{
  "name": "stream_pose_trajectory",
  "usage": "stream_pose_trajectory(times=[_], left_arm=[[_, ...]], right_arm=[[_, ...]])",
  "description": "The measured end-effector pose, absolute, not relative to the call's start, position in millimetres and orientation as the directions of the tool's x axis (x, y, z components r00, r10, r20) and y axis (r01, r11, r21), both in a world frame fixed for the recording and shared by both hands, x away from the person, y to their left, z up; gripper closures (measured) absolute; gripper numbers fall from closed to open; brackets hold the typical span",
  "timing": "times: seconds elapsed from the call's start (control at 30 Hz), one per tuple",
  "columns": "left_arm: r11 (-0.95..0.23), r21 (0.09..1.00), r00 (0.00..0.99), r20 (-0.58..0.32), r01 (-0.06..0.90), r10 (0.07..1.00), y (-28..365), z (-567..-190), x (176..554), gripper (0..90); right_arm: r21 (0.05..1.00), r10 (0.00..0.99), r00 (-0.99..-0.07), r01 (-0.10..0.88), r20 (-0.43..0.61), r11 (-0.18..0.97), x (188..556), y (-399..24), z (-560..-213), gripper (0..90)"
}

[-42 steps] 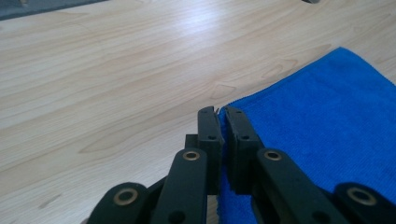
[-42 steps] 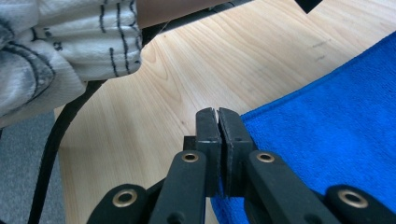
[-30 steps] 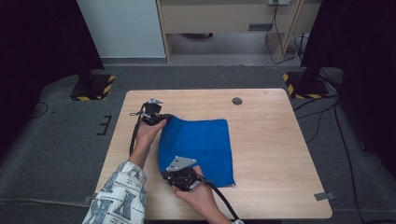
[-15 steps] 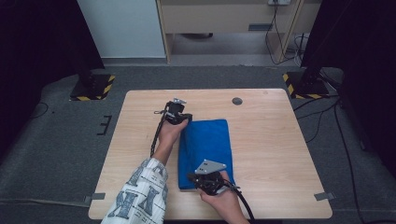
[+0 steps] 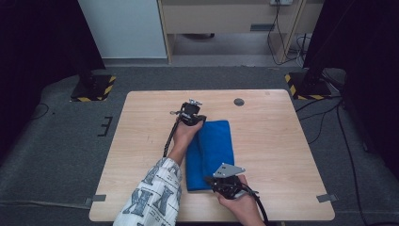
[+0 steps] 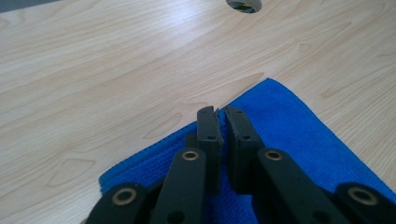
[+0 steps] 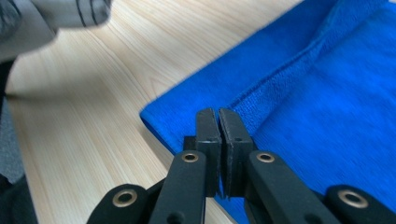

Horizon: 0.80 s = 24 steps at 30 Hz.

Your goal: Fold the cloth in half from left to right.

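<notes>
**Both grippers closed at the blue towel, one at each end**

The left gripper [image 5: 192, 113] was closed. In the left gripper view its jaws [image 6: 220, 112] stood almost together, with only a thin slit between them. They pointed down over the far left corner of the blue towel [image 6: 289, 121]. I could not tell if a layer of cloth was pinched in that slit.

The right gripper [image 5: 211, 180] was closed too. In the right gripper view its jaws [image 7: 218, 113] met at a hem of the towel [image 7: 327, 93], and the hem ran straight away from the tips. I judged that it held this upper layer.

The towel [image 5: 216, 146] lay near the middle of the wooden table [image 5: 277, 141] as a narrow folded strip. Its long axis ran from near to far. The left gripper was at the far end of this axis and the right gripper at the near end, both on the left side of the strip, so the cloth lay to the right of both tools. Any further fold had to go to the right, I think, with both hands moving together.

A round dark grommet [image 5: 239, 101] sat in the table beyond the towel, well apart from it. The left sleeve [image 5: 155, 193] had a printed pattern, but I could not read any word on it. I saw no brand or label on the towel or the grippers.
</notes>
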<state>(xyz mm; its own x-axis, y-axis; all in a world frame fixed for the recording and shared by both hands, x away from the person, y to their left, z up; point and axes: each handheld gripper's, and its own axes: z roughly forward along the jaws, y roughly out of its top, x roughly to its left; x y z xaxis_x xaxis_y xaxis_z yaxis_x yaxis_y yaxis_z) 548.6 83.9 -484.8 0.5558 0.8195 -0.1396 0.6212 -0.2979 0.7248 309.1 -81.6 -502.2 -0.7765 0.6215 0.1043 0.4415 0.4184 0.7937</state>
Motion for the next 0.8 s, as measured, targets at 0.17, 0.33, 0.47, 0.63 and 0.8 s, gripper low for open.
stream_pose_trajectory(times=[0.17,0.33,0.47,0.63,0.8], left_arm=[[-0.281,0.724,0.541,-0.149,0.630,0.828,75.6,-488.1,552.4,84.0],[-0.245,0.716,0.529,-0.201,0.654,0.824,66.8,-494.6,554.5,84.5],[-0.260,0.722,0.546,-0.191,0.642,0.816,52.9,-494.8,553.1,84.2],[-0.279,0.719,0.547,-0.166,0.636,0.821,41.1,-494.1,555.4,84.7],[-0.278,0.718,0.550,-0.172,0.638,0.818,34.0,-491.5,557.1,85.4]], right_arm=[[0.787,0.637,-0.763,0.458,0.109,0.414,311.0,-93.7,-504.6,87.9],[0.787,0.642,-0.759,0.462,0.111,0.410,309.9,-105.3,-500.7,87.9],[0.788,0.647,-0.754,0.465,0.114,0.404,308.2,-113.3,-500.0,87.9],[0.783,0.657,-0.746,0.472,0.110,0.405,307.1,-121.6,-500.4,88.1],[0.780,0.659,-0.745,0.471,0.103,0.412,305.6,-127.9,-500.1,88.3]])
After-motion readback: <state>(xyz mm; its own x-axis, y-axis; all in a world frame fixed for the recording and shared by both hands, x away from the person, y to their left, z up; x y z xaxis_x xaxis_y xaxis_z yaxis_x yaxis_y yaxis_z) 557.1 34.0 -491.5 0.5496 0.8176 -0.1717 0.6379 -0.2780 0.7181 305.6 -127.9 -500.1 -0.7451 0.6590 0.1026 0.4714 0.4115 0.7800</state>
